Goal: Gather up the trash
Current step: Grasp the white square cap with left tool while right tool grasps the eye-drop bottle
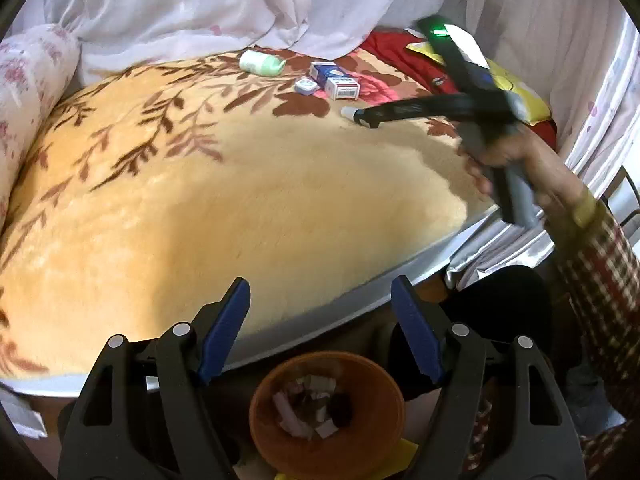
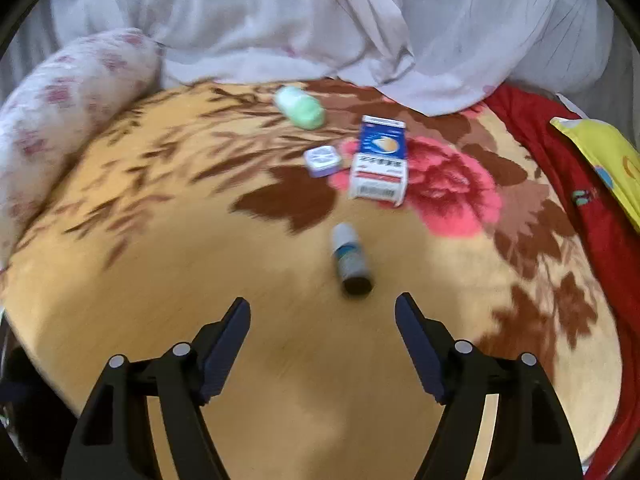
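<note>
On the yellow floral blanket (image 2: 240, 280) lie a small dropper bottle (image 2: 351, 261), a blue and white carton (image 2: 380, 162), a small lilac tin (image 2: 322, 161) and a green bottle (image 2: 301, 108). My right gripper (image 2: 322, 312) is open and empty, just short of the dropper bottle. In the left wrist view the right gripper (image 1: 362, 118) reaches over the blanket toward the dropper bottle (image 1: 349, 112), with the carton (image 1: 334, 80), tin (image 1: 306, 86) and green bottle (image 1: 262, 63) beyond. My left gripper (image 1: 320, 300) is open and empty above an orange bin (image 1: 326, 412) holding paper scraps.
White netting (image 2: 320, 20) hangs behind the bed. A floral bolster (image 2: 60, 112) lies at the left. Red cloth (image 2: 580, 208) and a yellow bag (image 2: 604, 156) lie at the right. The bed's edge (image 1: 360, 296) runs in front of the bin.
</note>
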`<state>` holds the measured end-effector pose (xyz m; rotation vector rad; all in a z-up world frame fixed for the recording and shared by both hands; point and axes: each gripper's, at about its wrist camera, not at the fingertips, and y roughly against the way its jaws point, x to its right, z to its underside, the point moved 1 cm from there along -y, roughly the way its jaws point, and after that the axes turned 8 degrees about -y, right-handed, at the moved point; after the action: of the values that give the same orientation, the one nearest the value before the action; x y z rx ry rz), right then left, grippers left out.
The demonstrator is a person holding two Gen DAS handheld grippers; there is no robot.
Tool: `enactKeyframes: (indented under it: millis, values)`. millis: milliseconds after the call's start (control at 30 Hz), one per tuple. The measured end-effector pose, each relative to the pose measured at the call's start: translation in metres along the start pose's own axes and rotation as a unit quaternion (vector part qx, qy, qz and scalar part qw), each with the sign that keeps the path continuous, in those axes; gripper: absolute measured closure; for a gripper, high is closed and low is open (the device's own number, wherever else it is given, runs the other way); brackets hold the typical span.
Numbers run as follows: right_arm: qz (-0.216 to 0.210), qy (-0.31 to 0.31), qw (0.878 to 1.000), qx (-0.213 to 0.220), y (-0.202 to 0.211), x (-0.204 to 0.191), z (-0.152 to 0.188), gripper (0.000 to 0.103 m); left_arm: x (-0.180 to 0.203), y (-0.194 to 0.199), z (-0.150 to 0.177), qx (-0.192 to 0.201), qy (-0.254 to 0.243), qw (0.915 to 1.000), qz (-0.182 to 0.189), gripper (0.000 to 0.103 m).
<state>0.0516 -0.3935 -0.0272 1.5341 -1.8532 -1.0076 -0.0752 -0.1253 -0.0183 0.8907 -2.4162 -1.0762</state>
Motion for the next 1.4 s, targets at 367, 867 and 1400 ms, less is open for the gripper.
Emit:
enactKeyframes:
  millis: [367,867,1400]
  values:
    - [0.001,-0.022,0.999,-0.024,-0.037,0.011,-0.017,0.080,-0.010,-0.028,-0.043,0.009,-0.006,0.9999,0.005,0.032]
    - [-0.098,-0.083,0.987,0.094,0.049,0.031,0.007,0.080,-0.050,-0.146,-0.192,0.048,-0.074,0.9951,0.045,0.032]
    - [-0.126,-0.086,0.982,0.107,0.057,0.042,0.013,0.080,-0.067,-0.245,-0.250,0.008,-0.073,0.9963,0.044,0.032]
